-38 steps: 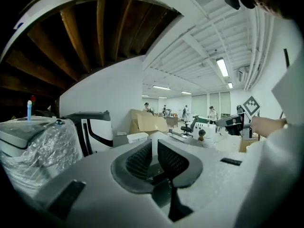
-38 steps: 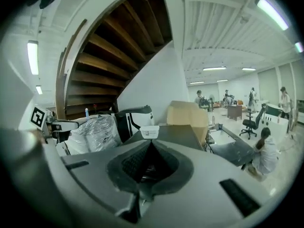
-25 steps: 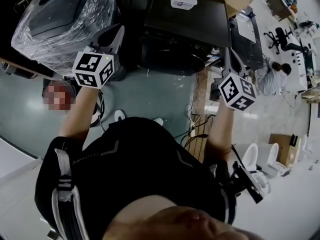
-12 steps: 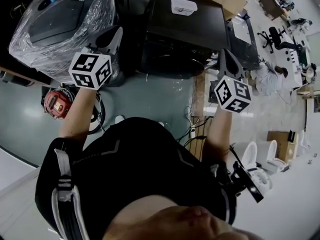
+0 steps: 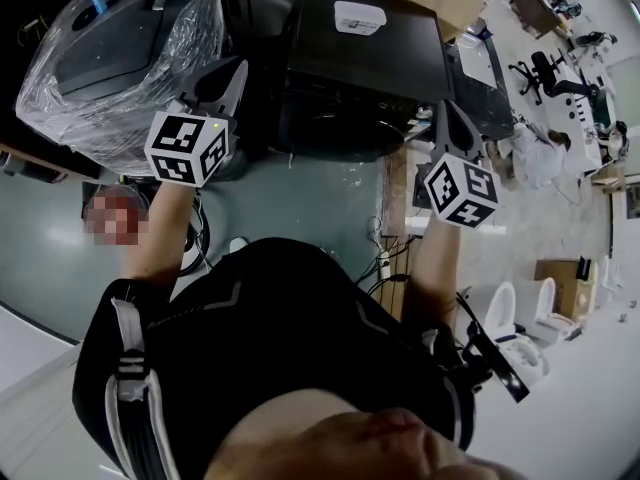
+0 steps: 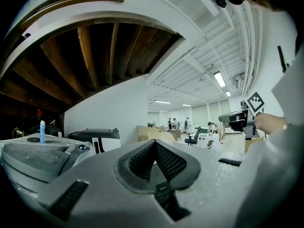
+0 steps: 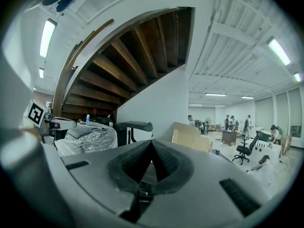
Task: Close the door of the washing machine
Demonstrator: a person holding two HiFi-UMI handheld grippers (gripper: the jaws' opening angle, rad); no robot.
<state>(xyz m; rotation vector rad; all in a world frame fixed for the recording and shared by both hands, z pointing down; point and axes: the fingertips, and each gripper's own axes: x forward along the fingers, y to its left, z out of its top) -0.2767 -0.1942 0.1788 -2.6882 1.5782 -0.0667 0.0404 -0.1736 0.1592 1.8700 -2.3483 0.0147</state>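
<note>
Two-handed, holds left gripper (image 5: 224, 76) and right gripper (image 5: 449, 120) level and well apart, each with jaws pressed together, empty. Faces the black washing machine (image 5: 400, 53) on the floor (image 5: 300, 193) ahead, between the two, white label (image 5: 358, 16) on top; cannot tell how its door stands. Has a plastic-wrapped machine (image 5: 110, 68) just left of it.
</note>
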